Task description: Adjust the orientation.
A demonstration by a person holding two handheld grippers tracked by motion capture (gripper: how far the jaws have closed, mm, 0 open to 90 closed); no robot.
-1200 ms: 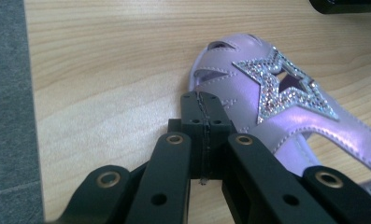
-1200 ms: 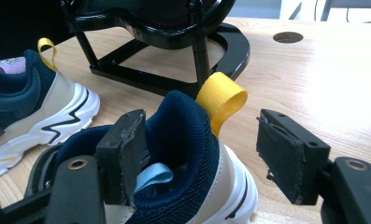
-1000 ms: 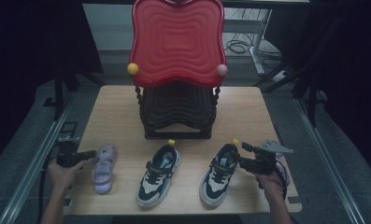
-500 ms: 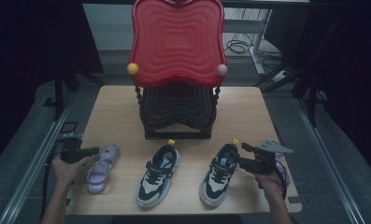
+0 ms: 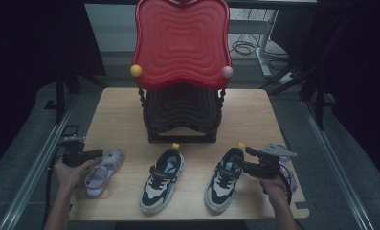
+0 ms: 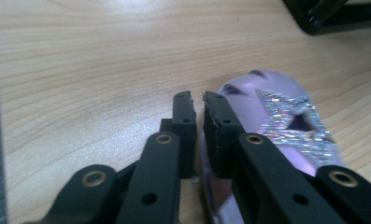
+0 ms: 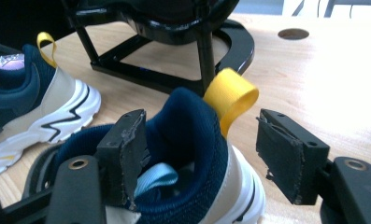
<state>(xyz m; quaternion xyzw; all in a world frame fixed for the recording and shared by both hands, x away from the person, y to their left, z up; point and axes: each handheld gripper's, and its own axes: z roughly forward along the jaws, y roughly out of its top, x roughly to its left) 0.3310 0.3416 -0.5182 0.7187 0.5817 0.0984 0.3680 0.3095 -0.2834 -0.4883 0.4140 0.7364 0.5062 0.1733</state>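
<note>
At lower left the left gripper (image 6: pixel 197 100), jaws just easing apart, lets go of the lilac sandal (image 6: pixel 272 121), while the right gripper (image 7: pixel 202 149) straddles the sneaker's heel (image 7: pixel 188 126) wide, ready to grasp.

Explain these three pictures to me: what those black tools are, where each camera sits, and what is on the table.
A person sits at a wooden table holding a hand-worked gripper in each hand; no robot arm is involved. The high view looks down from above. The other two cameras ride on the grippers and look along their black jaws.

On the table stand a black rack with a red top, two navy-and-white sneakers and a purple sandal.

The left gripper sits at the sandal's edge, its jaws nearly closed and just easing apart, with a sliver of that edge between them. The right gripper is open around the heel of the right sneaker, not yet squeezing it.
</note>
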